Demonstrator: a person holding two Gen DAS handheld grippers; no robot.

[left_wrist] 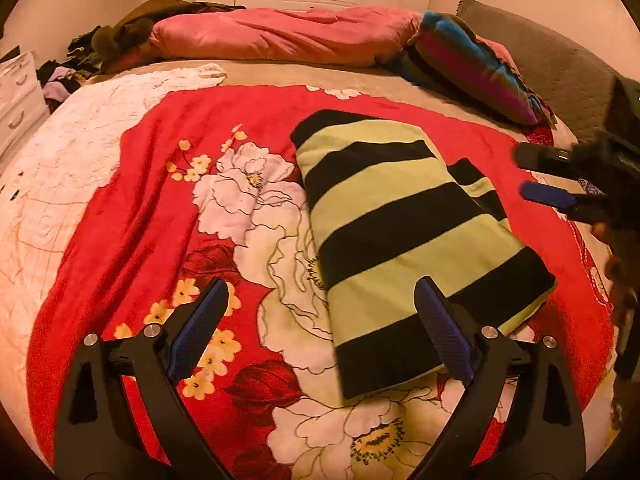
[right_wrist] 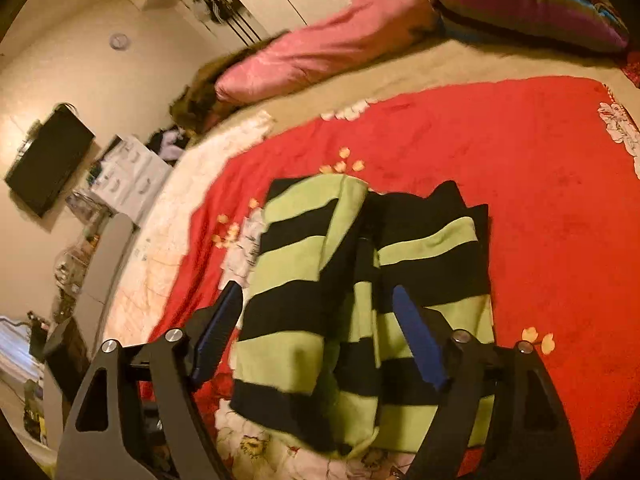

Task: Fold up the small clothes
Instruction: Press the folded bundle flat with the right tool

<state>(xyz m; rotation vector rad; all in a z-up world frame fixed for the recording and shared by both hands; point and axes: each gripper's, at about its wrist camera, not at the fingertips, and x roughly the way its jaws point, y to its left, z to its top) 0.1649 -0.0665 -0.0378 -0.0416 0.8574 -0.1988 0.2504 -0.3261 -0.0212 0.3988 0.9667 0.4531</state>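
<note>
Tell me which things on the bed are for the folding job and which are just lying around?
For the job:
striped garment, green and black, partly folded
left gripper, fingers open
right gripper, fingers open

Just lying around:
red floral blanket
pink pillow
striped pillow
clothes pile beside the bed

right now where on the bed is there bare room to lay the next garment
Free: the red blanket left of the striped top, and the cream cover beyond it. Crowded: the pink duvet and striped pillow at the far edge.
</note>
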